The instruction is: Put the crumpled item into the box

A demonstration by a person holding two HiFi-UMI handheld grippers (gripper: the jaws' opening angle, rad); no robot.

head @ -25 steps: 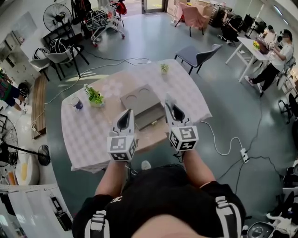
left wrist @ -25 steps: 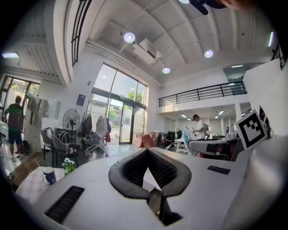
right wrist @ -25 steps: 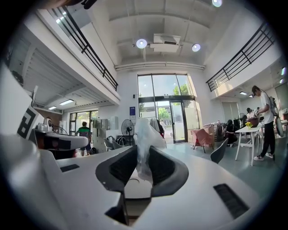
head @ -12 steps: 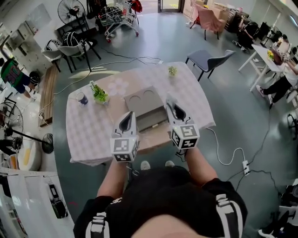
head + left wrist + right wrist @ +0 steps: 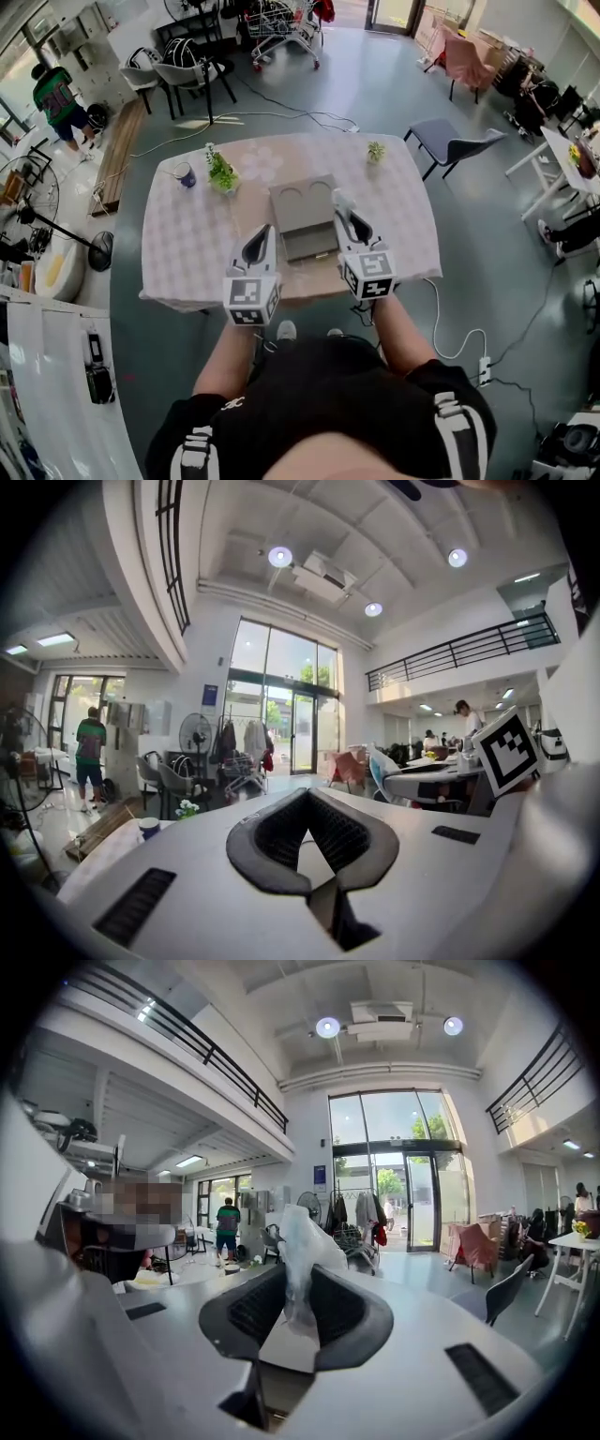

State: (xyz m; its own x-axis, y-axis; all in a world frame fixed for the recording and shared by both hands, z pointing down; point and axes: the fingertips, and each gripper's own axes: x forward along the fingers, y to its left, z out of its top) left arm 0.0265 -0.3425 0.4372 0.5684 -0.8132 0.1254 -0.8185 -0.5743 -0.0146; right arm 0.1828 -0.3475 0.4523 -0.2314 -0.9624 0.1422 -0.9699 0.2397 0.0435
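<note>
A grey box (image 5: 310,243) lies open on the checked table (image 5: 187,253), its lid (image 5: 302,201) folded back with two round marks. My right gripper (image 5: 346,221) hangs over the box's right edge, shut on a crumpled clear-white plastic item (image 5: 298,1246) that sticks up from between its pads. In the head view that item (image 5: 336,198) shows as a pale scrap at the tips. To the left of the box is my left gripper (image 5: 256,246), in front of its near left corner. Its jaws (image 5: 307,803) meet at the tips with nothing in them.
A brown board (image 5: 305,281) lies under the box near the table's front edge. A potted plant (image 5: 221,174) and a blue cup (image 5: 186,175) stand at the back left, a small plant (image 5: 376,150) at the back right. A grey chair (image 5: 454,145) stands beyond the table.
The head camera has swung, so the table sits higher and more centred in view. Both grippers keep their places beside the box, the right one still holding the plastic.
</note>
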